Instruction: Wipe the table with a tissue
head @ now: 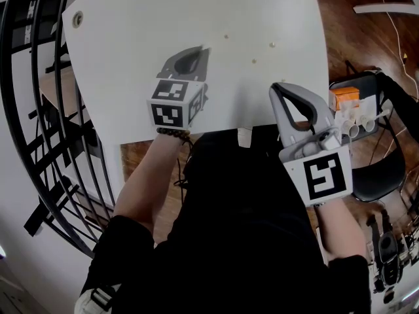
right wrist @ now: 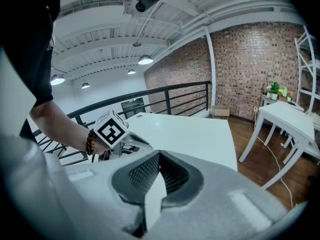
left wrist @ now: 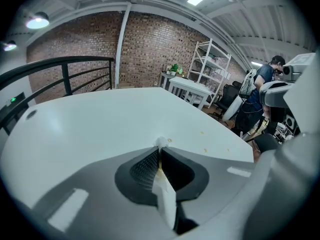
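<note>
- Tissue [left wrist: 161, 143]: a small white wad, apparently tissue, pinched at the very tips of the left tool [head: 195, 54], just over the counter [head: 163, 12].
- Handling (judged): very light, soft, tears easily, could slip from so shallow a pinch. Better taken deeper between the jaws.
- Right tool [right wrist: 159, 155]: jaws together, empty, off the counter's near edge.
- Crumbs [head: 272, 45] lie further along the counter.

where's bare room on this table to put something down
Most of the table is bare: the wide stretch between the corner hole and the left gripper with its tissue. Tighter around the specks and the right gripper at near right.
</note>
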The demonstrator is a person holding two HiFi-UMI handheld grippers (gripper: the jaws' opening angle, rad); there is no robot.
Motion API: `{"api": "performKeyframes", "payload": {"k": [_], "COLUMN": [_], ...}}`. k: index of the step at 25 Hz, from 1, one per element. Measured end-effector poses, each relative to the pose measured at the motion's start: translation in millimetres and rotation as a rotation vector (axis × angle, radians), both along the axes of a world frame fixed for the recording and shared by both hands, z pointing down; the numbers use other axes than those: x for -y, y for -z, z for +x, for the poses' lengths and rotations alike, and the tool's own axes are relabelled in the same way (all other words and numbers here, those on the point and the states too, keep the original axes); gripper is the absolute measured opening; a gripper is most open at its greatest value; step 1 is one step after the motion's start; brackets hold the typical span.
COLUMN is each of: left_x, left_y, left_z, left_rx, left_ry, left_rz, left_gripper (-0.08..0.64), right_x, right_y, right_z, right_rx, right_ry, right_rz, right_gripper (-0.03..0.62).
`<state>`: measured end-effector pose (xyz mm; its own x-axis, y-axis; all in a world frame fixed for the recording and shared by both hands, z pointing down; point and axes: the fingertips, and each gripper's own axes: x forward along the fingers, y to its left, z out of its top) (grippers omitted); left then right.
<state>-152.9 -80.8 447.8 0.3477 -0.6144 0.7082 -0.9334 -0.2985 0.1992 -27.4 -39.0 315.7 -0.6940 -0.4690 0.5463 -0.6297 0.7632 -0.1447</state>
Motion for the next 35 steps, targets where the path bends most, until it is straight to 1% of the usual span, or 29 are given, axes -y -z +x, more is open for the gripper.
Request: {"api": "performKeyframes", "payload": {"k": [8,21,27,35], "left_x": [9,28,38,38], "left_y": [-3,-20,-34,-35], "left_z": [8,17,35,34], "left_rx": [0.004,0.026,0.042,0.056], "left_ry": [0.014,0.041,0.044,0.041], "left_rz": [0.001,-0.032,-0.056,-0.064], "left_gripper": [0.032,0.032,0.032,0.031], "right_x": [3,14,25,28], "right_y": [-3,-17,-29,-31], "right_z": [13,35,57,59], "right_rx": [0.003,0.003,0.003,0.008], "right_ry": [-0.006,-0.013,-0.017,-0.012], "right_rz": [-0.006,-0.033,-0.050,-0.054], "right_gripper": [-0.008,-0.008,-0.008,-0.008]}}
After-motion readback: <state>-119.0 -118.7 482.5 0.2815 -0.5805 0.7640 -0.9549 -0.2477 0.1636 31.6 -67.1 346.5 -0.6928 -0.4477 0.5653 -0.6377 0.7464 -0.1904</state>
